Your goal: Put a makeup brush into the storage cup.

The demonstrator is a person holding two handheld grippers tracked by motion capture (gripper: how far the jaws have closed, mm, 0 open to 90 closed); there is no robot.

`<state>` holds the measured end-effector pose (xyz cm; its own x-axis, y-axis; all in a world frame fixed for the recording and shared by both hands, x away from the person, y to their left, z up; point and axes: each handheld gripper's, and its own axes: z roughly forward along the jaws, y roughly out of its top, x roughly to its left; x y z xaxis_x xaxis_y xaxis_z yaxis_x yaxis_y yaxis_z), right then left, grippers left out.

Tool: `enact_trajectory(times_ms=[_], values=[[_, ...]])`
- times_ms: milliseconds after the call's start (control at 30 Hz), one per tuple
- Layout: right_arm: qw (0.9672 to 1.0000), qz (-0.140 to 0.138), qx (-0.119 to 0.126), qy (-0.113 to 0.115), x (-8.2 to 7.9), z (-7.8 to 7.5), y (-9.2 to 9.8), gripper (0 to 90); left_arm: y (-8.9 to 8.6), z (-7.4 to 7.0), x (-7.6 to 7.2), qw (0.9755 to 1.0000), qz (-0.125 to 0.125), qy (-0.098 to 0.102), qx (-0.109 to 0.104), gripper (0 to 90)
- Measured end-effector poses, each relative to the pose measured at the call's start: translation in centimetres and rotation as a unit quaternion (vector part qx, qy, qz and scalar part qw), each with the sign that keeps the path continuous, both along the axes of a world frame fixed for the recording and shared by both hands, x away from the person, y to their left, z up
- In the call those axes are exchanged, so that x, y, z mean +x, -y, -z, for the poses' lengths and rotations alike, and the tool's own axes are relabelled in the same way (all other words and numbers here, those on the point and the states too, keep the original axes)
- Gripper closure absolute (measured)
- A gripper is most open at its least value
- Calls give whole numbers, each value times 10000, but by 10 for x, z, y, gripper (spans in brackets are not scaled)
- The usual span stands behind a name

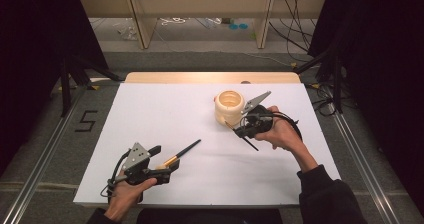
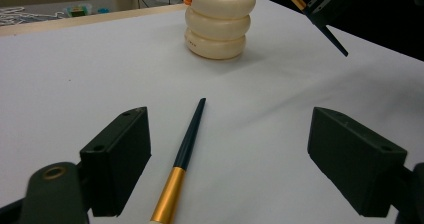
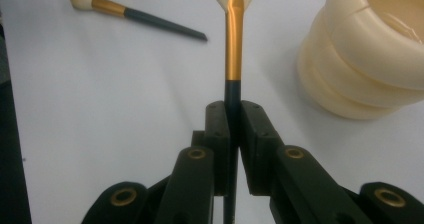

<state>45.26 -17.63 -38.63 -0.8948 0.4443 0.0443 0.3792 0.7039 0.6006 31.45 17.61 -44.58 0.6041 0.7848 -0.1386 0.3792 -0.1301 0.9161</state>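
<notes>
**Two brushes, one cream holder, one brush in the grip**

A white table (image 1: 165,119) takes up most of the space in front of the person, with a wooden edge showing at its far side. Toward the far right of it stands a cream ribbed holder (image 1: 229,107), upright, built like three stacked rings, its mouth open to the ceiling.

The right gripper (image 1: 242,126) hangs just beside the holder, on its near right side, and its jaws are clamped together on the dark handle of a fan brush (image 3: 233,49). From the right gripper view the gold ferrule and pale fanned bristles stick out beyond the jaws, near the holder's wall but not touching it.

The left gripper (image 1: 167,166) sits low at the near left of the table, jaws spread wide apart. Between them lies a round brush (image 2: 186,154) flat on the white surface, gold ferrule toward the gripper, dark handle tip pointing toward the holder; neither pad touches it.
</notes>
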Motion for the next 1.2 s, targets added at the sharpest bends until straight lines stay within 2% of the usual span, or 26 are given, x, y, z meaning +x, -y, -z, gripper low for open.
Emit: enact_trajectory(times_ms=[33,67,100,133,167,200,333,400,433,533,567,600,633,667,733,800,967,1000,1067,1167,1200], values=[[10000,36,59,29,0,0,0,831,0,0,0,10000,1,13,-15,171],[9999,61,119,99,0,0,0,831,-1,0,1,9999,55,62,58,171],[9999,42,133,56,1,-1,1,831,-1,0,1,9999,61,51,68,171],[9995,117,276,111,2,-1,2,831,-1,0,1,9999,67,50,74,171],[9995,117,276,111,2,-1,2,831,-1,0,1,9999,63,61,68,171],[9990,163,391,160,3,-2,2,831,0,0,0,10000,-2,17,-8,171],[9985,109,527,114,4,-4,5,831,-2,0,1,10000,43,54,59,171],[9971,149,724,199,5,-6,7,831,-1,0,0,10000,7,31,6,171],[9971,149,724,199,5,-6,7,831,-1,-1,0,10000,21,51,24,171],[9943,260,978,342,7,-9,10,831,0,0,0,10000,-22,-10,-3,171],[9943,260,978,342,7,-9,10,831,0,0,0,10000,-29,-3,-14,171],[9935,284,1042,365,7,-9,11,831,-2,0,1,9999,50,70,61,171],[9908,384,1224,437,8,-11,12,831,-1,0,0,10000,12,34,18,171],[9908,384,1224,437,8,-11,12,831,-1,0,1,10000,40,62,55,171],[9869,522,1430,527,10,-13,15,831,-1,0,1,10000,46,49,56,171],[9844,525,1588,538,11,-14,16,831,-1,0,0,10000,17,36,28,171],[9825,551,1658,642,11,-18,16,831,-1,0,1,10000,29,30,19,171],[9808,549,1744,680,12,-20,16,831,-1,0,1,10000,25,25,10,171],[9804,532,1768,689,13,-21,16,831,-1,0,1,10000,24,20,7,171],[9773,572,1888,773,15,-23,15,831,-1,0,1,10000,14,9,7,171],[9769,548,1932,731,16,-23,15,831,-1,0,1,10000,12,7,3,171]])
